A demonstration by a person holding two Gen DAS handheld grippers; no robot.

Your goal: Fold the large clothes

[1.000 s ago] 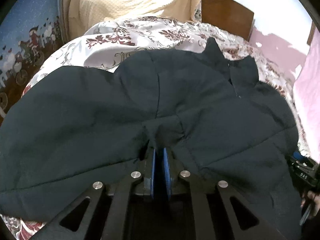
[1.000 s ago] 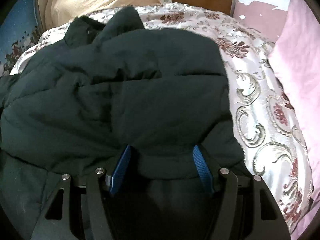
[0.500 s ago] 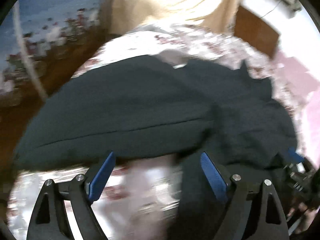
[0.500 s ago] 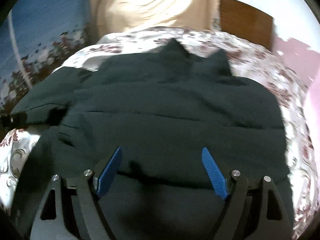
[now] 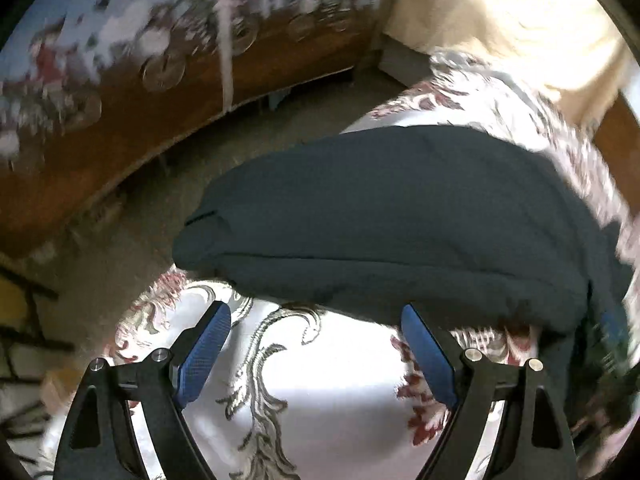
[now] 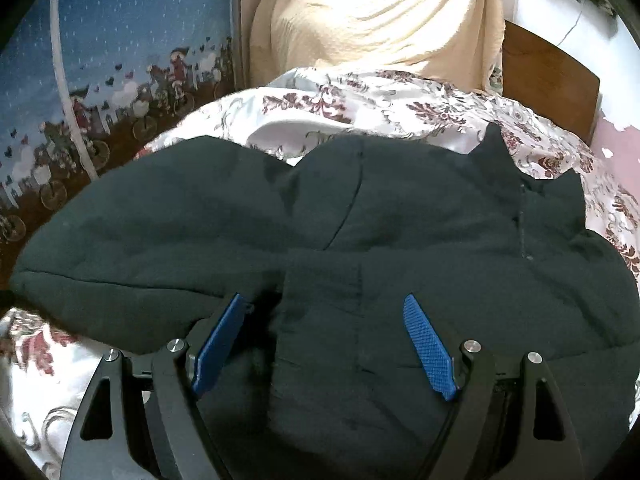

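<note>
While the dark jacket (image 6: 360, 240) lies on the floral bedspread (image 5: 340, 400), left gripper (image 5: 316, 340) and right gripper (image 6: 326, 324) gape — empty.

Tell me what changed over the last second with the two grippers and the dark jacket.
The left gripper, shut on the dark jacket a second ago, has let go, opened wide and swung left toward the sleeve, over the floral bedspread. The right gripper pulled back slightly. It stayed open; the jacket stayed spread on the bed.
</note>
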